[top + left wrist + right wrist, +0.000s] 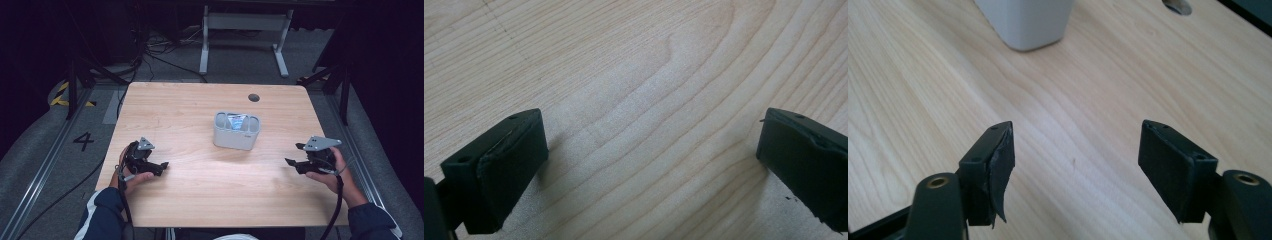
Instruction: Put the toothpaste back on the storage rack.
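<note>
A: Grippers first: our left gripper sits at eight o'clock on the table, jaws spread over bare wood; our right gripper at four o'clock, jaws apart too, nothing between them.

B: And the caddy?

A: Dead centre, upright, something bluish inside, well apart from both.

B: So we judge this the approach. Next we swing the right one toward ten o'clock and line up on the caddy's wall.

Table bare between both sides — only grey container stands mid-table
</note>
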The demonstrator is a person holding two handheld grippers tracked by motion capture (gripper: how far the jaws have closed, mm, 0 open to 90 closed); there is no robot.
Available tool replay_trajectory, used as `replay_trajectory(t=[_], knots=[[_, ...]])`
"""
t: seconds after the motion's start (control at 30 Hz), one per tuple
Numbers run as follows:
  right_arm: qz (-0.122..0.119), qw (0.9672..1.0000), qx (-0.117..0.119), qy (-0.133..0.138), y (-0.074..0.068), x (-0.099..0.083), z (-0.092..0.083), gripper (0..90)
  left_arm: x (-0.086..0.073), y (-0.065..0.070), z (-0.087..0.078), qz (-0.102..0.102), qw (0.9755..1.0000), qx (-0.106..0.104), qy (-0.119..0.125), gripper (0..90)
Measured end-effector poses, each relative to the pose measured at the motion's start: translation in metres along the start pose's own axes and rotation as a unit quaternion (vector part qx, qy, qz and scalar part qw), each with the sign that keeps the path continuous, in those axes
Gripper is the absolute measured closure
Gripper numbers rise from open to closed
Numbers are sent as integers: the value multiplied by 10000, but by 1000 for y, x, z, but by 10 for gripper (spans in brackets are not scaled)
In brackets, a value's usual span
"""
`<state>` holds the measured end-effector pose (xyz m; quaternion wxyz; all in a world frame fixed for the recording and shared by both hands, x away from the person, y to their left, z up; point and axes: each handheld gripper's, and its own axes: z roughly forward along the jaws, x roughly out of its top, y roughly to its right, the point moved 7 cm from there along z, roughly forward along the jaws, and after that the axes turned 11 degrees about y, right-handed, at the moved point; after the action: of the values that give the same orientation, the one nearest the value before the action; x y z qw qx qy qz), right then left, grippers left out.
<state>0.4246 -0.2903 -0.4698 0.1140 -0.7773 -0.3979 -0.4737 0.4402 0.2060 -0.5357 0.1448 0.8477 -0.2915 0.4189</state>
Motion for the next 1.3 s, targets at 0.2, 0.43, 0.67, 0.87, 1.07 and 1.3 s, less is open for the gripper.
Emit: replay_trajectory(t=[0.2, 0.43, 0.67, 0.87, 1.07, 1.3], knots=[[366, 9993, -48, -18, 2, -31, -6, 268, 0, 0, 0, -2, 10000, -4, -1, 4], [733, 9973, -76, -35, 6, -66, -13, 241, 0, 0, 0, -1, 10000, -5, 0, 4], [1240, 9921, -160, -47, 8, -91, -23, 221, -1, 1, 0, -79, 10000, -18, -17, 4], [1411, 9896, -285, 55, 10, -99, -31, 219, -1, 1, 0, -77, 10000, -15, -17, 4], [1363, 9904, -237, 33, 11, -99, -31, 207, -1, 2, -1, -78, 10000, -8, -26, 4], [1358, 9905, -240, 1, 13, -99, -29, 165, -1, 1, -1, -61, 10000, 13, -29, 4]])
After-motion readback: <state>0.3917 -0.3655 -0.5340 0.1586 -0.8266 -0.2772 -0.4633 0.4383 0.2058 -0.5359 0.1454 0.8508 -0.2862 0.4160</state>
